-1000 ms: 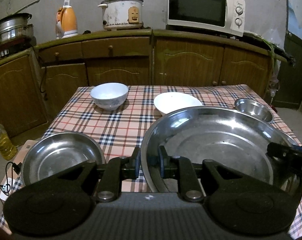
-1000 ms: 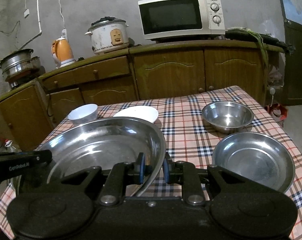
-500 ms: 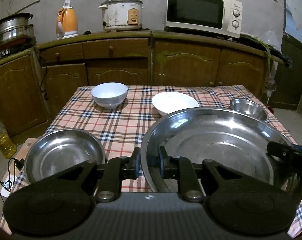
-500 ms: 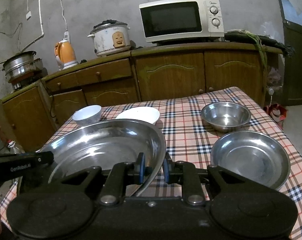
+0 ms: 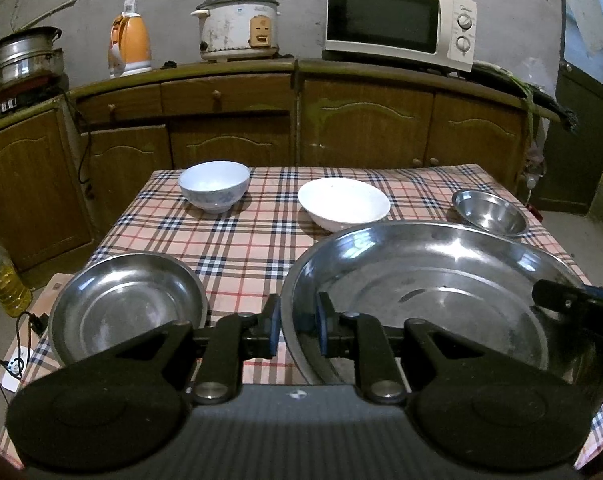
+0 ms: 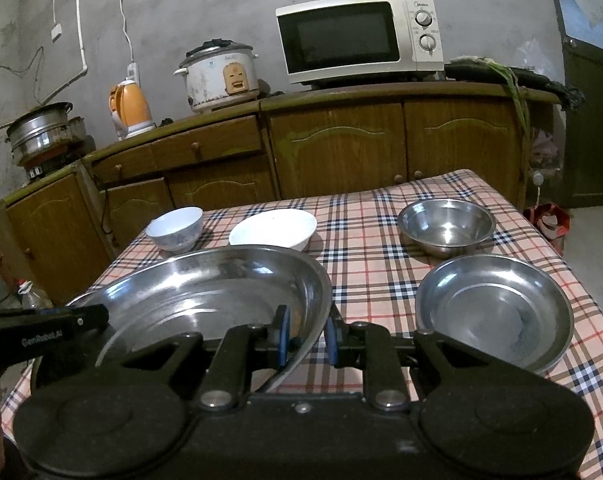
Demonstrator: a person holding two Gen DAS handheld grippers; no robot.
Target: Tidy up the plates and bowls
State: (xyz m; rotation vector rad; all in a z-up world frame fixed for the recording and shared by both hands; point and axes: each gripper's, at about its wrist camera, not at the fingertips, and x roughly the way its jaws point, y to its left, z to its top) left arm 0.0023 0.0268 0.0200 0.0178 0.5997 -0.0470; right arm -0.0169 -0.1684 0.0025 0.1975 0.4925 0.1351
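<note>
Both grippers hold a wide steel plate (image 5: 433, 292) (image 6: 205, 296) over the near middle of the checked table. My left gripper (image 5: 297, 328) is shut on its left rim, and my right gripper (image 6: 307, 334) is shut on its right rim. I cannot tell whether the plate touches the cloth. A smaller steel plate (image 5: 125, 308) lies near left, and another steel plate (image 6: 497, 312) lies near right. Farther back are a white deep bowl (image 5: 213, 184), a white shallow bowl (image 5: 343, 204) and a small steel bowl (image 6: 445, 228).
The table's checked cloth (image 5: 241, 248) ends close to a wooden cabinet (image 5: 341, 128) that carries a microwave (image 5: 397, 20), a rice cooker (image 5: 237, 28) and an orange kettle (image 5: 129, 46). An oil bottle (image 5: 1, 280) stands on the floor at the left.
</note>
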